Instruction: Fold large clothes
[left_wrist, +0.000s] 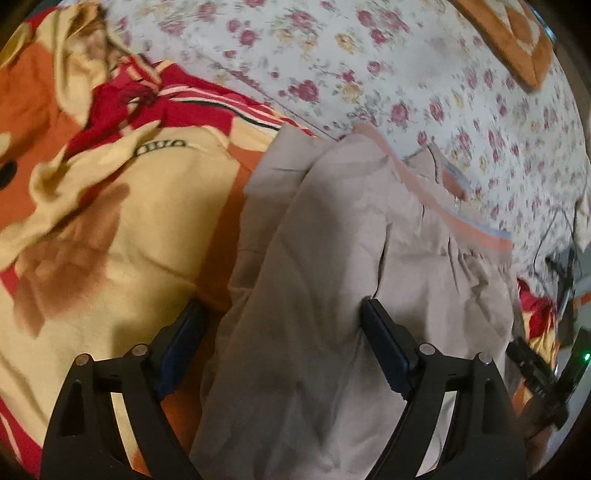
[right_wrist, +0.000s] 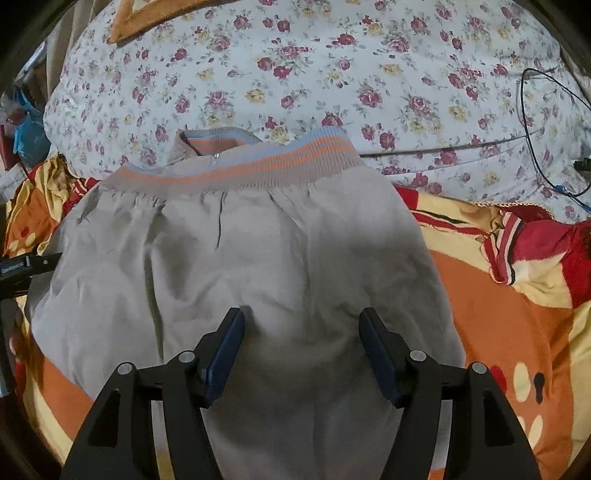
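Observation:
A large beige garment (right_wrist: 236, 258) lies on the bed, with a ribbed band (right_wrist: 258, 162) striped orange and blue at its far edge and a zipper there. It also shows in the left wrist view (left_wrist: 332, 240), folded into a long bundle. My left gripper (left_wrist: 280, 314) is open, its fingers on either side of the beige cloth. My right gripper (right_wrist: 301, 325) is open just above the garment's near half, holding nothing. The other gripper's tip (right_wrist: 33, 264) shows at the garment's left edge.
Under the garment lies an orange, yellow and red fleece blanket (left_wrist: 110, 206), bunched at the left; it also shows in the right wrist view (right_wrist: 509, 314). Beyond is a white floral bedsheet (right_wrist: 332, 74). A black cable (right_wrist: 532, 147) loops at the right. An orange cushion (left_wrist: 509, 40) sits far back.

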